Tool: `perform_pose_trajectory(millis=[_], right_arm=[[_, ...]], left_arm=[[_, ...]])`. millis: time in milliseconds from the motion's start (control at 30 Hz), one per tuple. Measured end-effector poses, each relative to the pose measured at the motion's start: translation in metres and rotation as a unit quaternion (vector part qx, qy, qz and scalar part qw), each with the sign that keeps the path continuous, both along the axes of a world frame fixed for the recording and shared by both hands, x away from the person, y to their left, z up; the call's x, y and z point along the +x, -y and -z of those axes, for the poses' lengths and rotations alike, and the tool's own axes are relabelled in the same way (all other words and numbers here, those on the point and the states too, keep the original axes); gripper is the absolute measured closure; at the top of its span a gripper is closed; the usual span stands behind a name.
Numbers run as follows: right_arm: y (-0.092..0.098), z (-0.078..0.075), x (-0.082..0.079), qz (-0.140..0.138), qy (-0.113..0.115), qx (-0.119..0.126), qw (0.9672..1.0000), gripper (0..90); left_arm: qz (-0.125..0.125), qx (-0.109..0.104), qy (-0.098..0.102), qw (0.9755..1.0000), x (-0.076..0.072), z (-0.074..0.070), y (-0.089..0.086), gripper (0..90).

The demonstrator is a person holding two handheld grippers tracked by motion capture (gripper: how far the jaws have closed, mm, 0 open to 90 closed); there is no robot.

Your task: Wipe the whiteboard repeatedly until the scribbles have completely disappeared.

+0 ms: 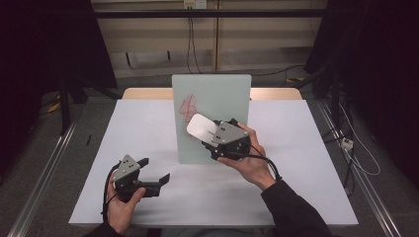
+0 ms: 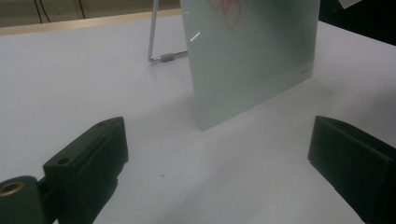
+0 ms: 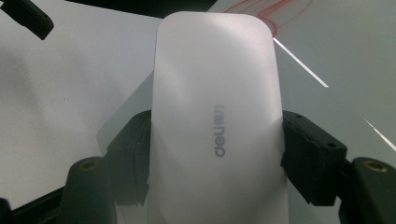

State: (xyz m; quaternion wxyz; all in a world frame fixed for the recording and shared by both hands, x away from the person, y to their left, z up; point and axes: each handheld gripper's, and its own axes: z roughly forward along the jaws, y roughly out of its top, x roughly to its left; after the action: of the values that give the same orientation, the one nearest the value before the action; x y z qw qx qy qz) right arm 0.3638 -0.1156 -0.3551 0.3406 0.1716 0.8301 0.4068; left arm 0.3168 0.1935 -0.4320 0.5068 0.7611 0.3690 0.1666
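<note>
The white eraser [image 3: 217,121] with "deli" on it sits squeezed between the right gripper [image 1: 225,138]'s two jaws, right up against the standing glass board [image 1: 212,106] with red scribbles. The left gripper [image 1: 148,173] hangs low over the white table [image 1: 296,148], its jaws wide apart, holding nothing.

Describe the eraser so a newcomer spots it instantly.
Find the upright glass whiteboard standing mid-table on the white table. In front of its red scribble, the right gripper clamps a white rounded-rectangle eraser. It alone carries grey "deli" lettering.
</note>
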Motion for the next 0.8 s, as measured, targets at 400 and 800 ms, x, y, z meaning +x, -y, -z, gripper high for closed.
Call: perform_pose_trajectory(millis=[400, 800], right_arm=[[-0.01, -0.016, 0.014, 0.018, 0.039, -0.006, 0.9991, 31.5], [-0.02, -0.02, 0.025, 0.029, 0.045, -0.011, 0.9985, 31.5]], left_arm=[[0.001, -0.001, 0.001, 1.0, 0.0, 0.0, 0.0, 4.8], [0.0, -0.002, 0.0, 1.0, 0.0, 0.0, -0.001, 4.7]])
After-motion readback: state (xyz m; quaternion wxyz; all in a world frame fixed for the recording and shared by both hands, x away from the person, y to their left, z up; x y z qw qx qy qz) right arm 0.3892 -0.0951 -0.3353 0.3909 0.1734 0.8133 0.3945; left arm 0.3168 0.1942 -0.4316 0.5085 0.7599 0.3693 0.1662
